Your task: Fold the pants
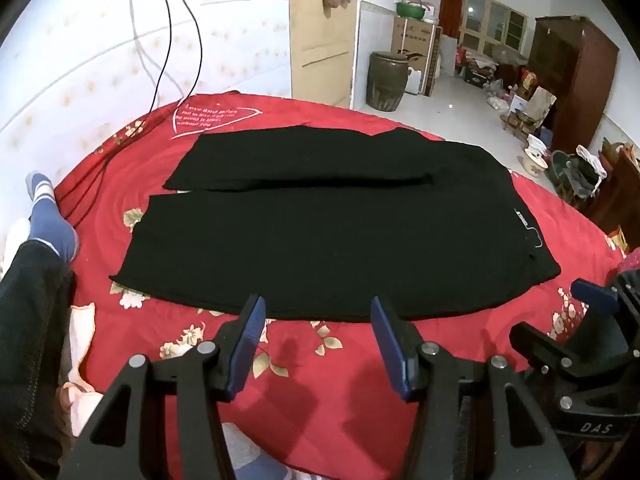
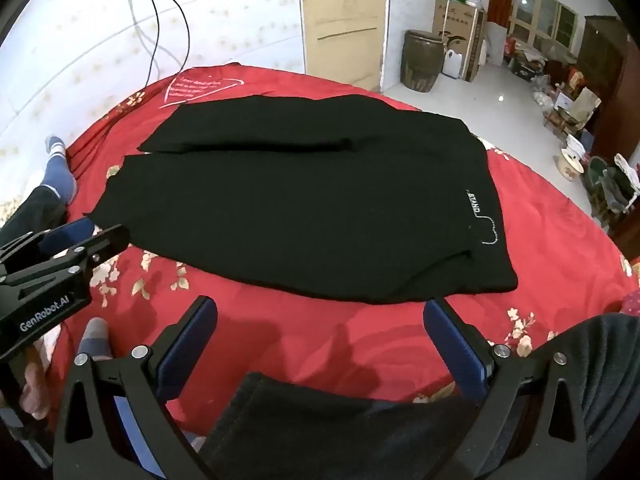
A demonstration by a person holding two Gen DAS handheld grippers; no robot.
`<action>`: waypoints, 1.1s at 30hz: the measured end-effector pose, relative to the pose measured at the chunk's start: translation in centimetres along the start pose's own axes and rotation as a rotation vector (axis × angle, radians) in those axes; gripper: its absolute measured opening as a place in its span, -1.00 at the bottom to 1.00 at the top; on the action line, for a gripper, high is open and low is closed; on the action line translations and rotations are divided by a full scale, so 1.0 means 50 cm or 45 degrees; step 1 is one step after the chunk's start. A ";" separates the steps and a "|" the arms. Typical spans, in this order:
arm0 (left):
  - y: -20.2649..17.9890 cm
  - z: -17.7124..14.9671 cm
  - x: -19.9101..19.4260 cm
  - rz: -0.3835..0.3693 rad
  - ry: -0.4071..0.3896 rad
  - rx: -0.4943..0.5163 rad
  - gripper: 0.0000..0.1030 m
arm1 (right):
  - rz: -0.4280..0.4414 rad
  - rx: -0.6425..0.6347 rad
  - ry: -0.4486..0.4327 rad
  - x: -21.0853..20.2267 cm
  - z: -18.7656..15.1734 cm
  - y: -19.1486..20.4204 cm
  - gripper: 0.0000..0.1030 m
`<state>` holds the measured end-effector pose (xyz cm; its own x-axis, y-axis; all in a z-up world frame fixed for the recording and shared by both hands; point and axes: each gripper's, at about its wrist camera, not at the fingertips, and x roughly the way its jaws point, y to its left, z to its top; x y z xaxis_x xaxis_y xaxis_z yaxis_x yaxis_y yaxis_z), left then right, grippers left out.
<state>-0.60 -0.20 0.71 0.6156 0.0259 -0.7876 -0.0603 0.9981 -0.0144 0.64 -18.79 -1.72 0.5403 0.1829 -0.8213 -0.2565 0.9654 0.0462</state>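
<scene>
A pair of black knit pants (image 1: 304,232) lies flat across the red floral bedspread (image 1: 320,364), legs side by side, waistband with white lettering (image 2: 476,204) toward the right. The left gripper (image 1: 318,318) hangs released just short of the near hem. The right gripper (image 2: 320,316) gapes wide, empty, apparently over the person's dark-clad lap (image 2: 328,420).

Heart-shaped white lettering (image 1: 208,118) on the red bedspread (image 1: 340,360) too small to read.
</scene>
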 end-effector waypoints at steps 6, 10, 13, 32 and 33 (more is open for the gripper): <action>-0.009 -0.005 -0.002 -0.002 0.009 0.017 0.12 | 0.007 0.038 0.009 0.003 -0.004 -0.006 1.00; -0.007 -0.012 0.001 -0.002 0.022 0.002 0.12 | 0.011 0.043 0.010 0.004 -0.007 -0.006 1.00; -0.004 -0.016 0.001 -0.005 0.028 -0.009 0.12 | 0.023 0.043 0.021 0.006 -0.009 -0.005 1.00; -0.011 -0.029 -0.002 0.004 0.028 0.013 0.12 | 0.070 0.049 0.025 -0.006 -0.010 0.000 1.00; -0.011 -0.028 -0.002 0.006 0.029 0.015 0.12 | 0.076 0.053 0.023 -0.007 -0.010 0.000 1.00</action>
<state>-1.74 -0.85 -0.07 0.5972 0.0296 -0.8015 -0.0542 0.9985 -0.0035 0.04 -18.98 -1.73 0.5103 0.2375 -0.8265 -0.2541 0.9598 0.1189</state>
